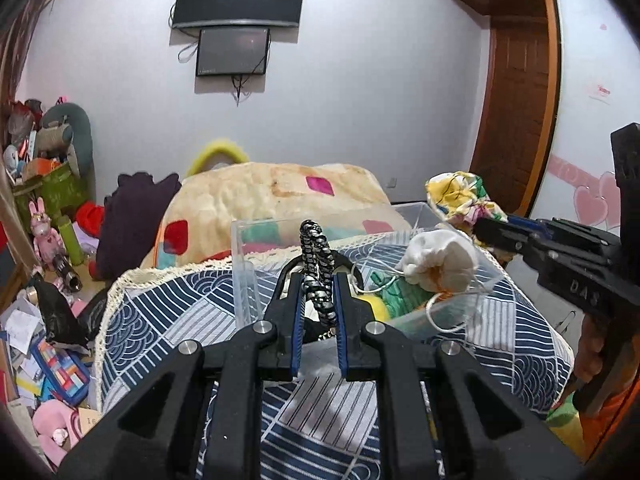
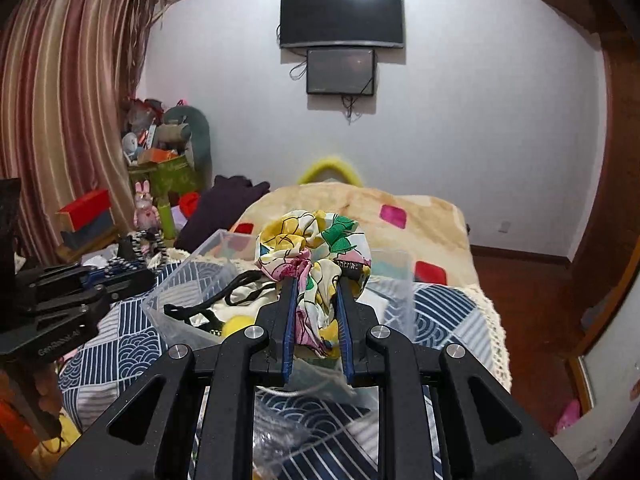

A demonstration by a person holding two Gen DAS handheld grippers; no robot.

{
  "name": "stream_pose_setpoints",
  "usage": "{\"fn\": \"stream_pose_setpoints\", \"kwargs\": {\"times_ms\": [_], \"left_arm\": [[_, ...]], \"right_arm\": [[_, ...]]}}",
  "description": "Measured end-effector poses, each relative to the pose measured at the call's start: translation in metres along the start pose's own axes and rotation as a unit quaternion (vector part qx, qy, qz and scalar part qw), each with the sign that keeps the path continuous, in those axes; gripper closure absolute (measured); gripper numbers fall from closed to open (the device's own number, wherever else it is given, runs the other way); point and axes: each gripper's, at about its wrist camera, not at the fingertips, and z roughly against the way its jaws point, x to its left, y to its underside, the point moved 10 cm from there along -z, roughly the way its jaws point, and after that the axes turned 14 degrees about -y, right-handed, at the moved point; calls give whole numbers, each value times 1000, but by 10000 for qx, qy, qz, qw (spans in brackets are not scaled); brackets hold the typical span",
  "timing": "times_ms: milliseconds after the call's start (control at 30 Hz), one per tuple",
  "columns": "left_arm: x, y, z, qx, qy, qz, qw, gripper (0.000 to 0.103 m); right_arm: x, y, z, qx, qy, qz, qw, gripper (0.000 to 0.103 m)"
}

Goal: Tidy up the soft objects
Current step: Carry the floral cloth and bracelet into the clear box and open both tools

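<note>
My left gripper (image 1: 319, 280) is shut on a black-and-white braided hair band (image 1: 318, 268), held upright over the near edge of a clear plastic box (image 1: 256, 236) on the bed. My right gripper (image 2: 316, 286) is shut on a colourful floral scrunchie (image 2: 312, 248), held above the same box (image 2: 192, 256). In the left wrist view the right gripper (image 1: 480, 226) comes in from the right with the scrunchie (image 1: 460, 196). The box holds a white drawstring pouch (image 1: 436, 260), green and yellow soft items and a black strap (image 2: 240, 280). The left gripper (image 2: 132, 272) shows at left in the right wrist view.
The box sits on a blue-and-white patterned bedspread (image 1: 168, 312) with a lace edge. A beige blanket (image 1: 272, 188) lies behind it. Cluttered toys and papers (image 1: 44, 344) cover the floor at left. A wooden door (image 1: 516, 112) stands at right. Screens hang on the wall (image 2: 340, 16).
</note>
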Motion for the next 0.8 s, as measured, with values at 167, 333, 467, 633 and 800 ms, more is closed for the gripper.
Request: {"fn": "stream_pose_setpoints", "kwargs": {"times_ms": [167, 333, 467, 633, 800], "left_arm": [[-3, 7, -26, 274, 7, -20, 9996, 90], [-6, 15, -46, 592, 16, -72, 9982, 90], [-13, 22, -57, 825, 54, -157, 9965, 90], [-17, 26, -61, 904, -38, -237, 9956, 73], [-12, 25, -56, 924, 63, -64, 9957, 52]], "right_arm": [[4, 11, -27, 354, -128, 14, 9993, 86], [-1, 23, -47, 682, -188, -59, 9975, 86], [-5, 30, -58, 898, -231, -107, 9956, 86], [-3, 38, -64, 1134, -247, -44, 9932, 84], [-3, 38, -57, 1105, -152, 20, 9938, 74]]}}
